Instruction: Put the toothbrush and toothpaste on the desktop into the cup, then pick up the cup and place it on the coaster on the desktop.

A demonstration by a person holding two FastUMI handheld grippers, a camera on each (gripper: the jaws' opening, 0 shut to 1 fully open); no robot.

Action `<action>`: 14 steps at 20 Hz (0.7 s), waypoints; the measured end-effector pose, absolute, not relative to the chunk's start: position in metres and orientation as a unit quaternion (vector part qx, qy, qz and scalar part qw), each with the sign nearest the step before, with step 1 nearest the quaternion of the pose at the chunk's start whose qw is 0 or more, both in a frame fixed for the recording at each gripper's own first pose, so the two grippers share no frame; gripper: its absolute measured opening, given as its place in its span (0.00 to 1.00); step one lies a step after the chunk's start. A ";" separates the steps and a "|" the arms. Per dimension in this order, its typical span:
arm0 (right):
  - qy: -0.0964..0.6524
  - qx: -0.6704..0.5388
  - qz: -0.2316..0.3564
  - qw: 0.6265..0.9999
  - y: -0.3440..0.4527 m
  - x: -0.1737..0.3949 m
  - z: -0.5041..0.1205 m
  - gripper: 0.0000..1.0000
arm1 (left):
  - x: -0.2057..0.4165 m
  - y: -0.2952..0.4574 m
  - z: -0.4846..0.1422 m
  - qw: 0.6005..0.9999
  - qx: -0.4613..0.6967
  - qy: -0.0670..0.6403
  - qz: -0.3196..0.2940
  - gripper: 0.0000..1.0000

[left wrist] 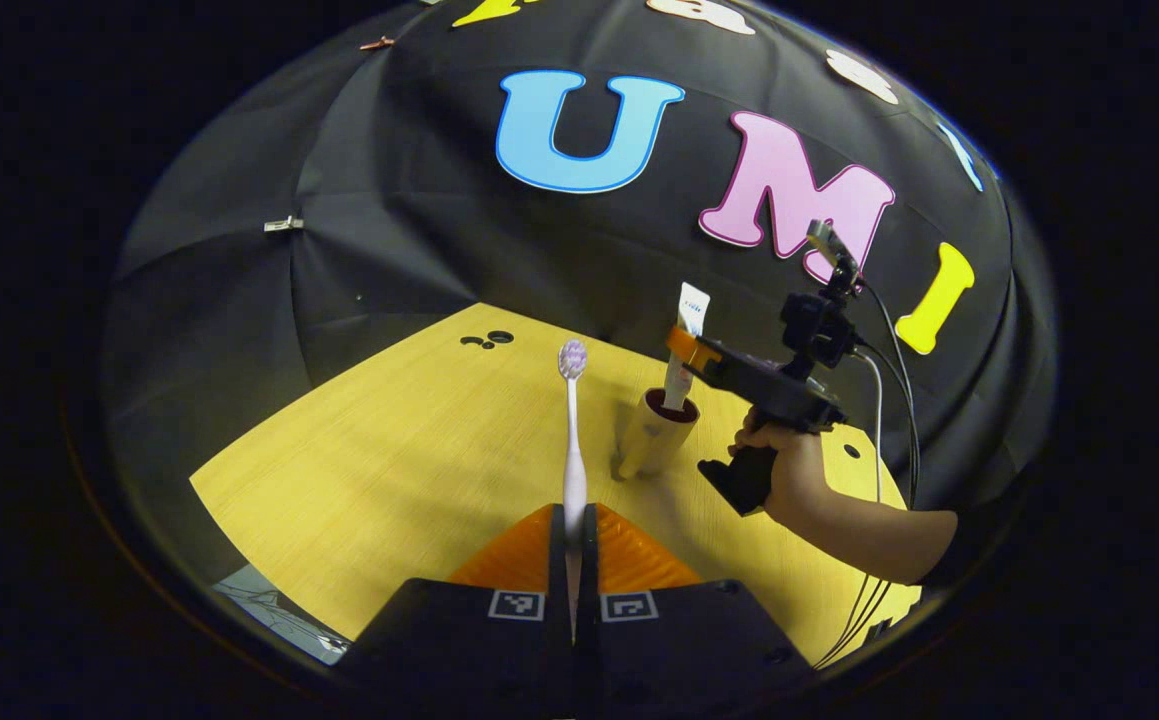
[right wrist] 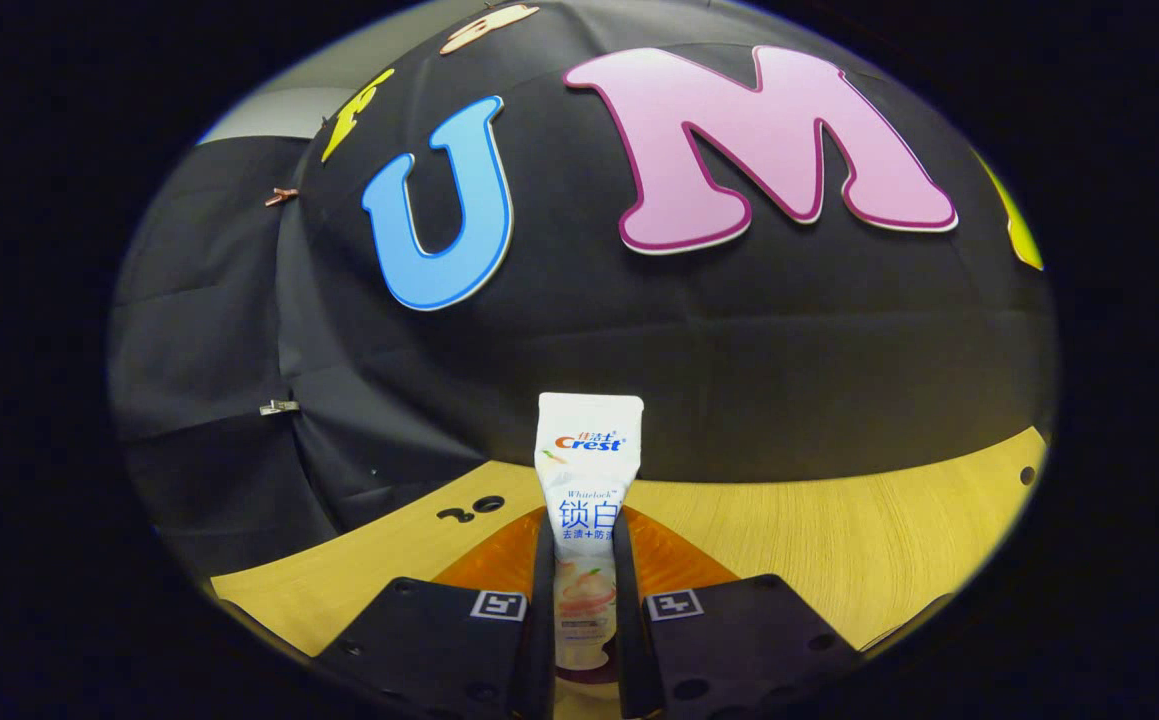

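Low at centre of the left gripper view, the left gripper [left wrist: 575, 540] clamps a toothbrush [left wrist: 573, 440] upright, bristles up; the cup [left wrist: 655, 432] stands just right of it on the desktop [left wrist: 389, 450], so that hand looks nearer. Centre-bottom of the right gripper view, the right gripper [right wrist: 585, 600] pinches the toothpaste [right wrist: 587, 480] vertical, its lower end apparently inside the cup's mouth.

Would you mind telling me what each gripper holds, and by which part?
The left gripper grips the toothbrush by its lower handle; the right gripper grips the toothpaste tube around its lower body.
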State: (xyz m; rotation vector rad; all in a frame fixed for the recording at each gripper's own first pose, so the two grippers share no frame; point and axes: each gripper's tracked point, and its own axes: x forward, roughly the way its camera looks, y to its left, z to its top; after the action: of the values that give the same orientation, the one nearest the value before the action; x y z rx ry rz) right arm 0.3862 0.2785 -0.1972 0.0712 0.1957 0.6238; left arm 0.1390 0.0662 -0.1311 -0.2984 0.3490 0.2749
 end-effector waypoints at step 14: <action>0.123 0.025 0.332 0.935 0.273 0.356 -0.223 0.77 | 0.140 0.050 -0.147 0.961 -0.164 0.178 0.133 0.06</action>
State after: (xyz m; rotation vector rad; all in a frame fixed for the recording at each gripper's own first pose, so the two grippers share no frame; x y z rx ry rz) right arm 0.3560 0.2726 -0.2232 0.0508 0.2522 0.6792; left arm 0.1402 0.0503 -0.1467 -0.3329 0.3616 0.2686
